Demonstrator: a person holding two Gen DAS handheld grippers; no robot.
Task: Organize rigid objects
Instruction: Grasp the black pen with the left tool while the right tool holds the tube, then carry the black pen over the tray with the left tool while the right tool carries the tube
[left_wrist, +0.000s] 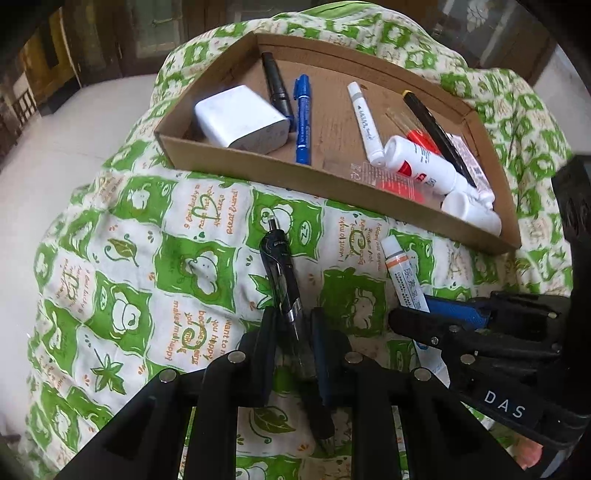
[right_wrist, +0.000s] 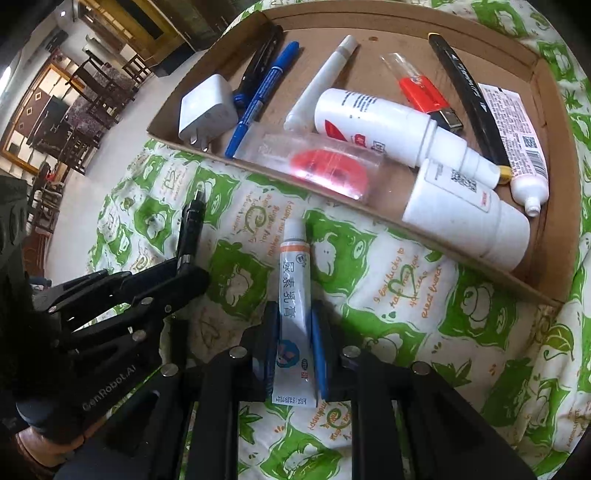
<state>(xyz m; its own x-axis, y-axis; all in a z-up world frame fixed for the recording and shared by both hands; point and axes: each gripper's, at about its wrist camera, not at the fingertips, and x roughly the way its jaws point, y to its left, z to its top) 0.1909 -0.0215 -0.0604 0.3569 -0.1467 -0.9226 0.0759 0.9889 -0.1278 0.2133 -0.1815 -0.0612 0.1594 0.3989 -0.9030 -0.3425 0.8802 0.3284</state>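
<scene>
Left wrist view: biggest thing here is the green-and-white printed cloth (left_wrist: 122, 280) spread over everything, cartoon frogs and leaves all over it. On top of it, toward the far side, sits a shallow cardboard tray (left_wrist: 258, 173) that already holds a bunch of stuff: a white charger block (left_wrist: 240, 118) at its left end, a black marker (left_wrist: 277, 88) and a blue marker (left_wrist: 303, 118) just beside it, a white pen (left_wrist: 364, 122) in the middle, and a pile of white bottles (left_wrist: 421, 162) plus a long black pen (left_wrist: 436, 136) at the right end. In front of the tray, down on the cloth, the left hand-held gripper (left_wrist: 291, 328) has a black pen (left_wrist: 277, 266) between its fingers, pads pressed against the barrel, tip pointing toward the tray. Right wrist view shows the right hand-held gripper (right_wrist: 293, 325) clamped on a small white ointment tube (right_wrist: 293, 291), which lies on the cloth just short of the tray's near wall, cap end toward it. The two grippers sit close, side by side, not touching.
</scene>
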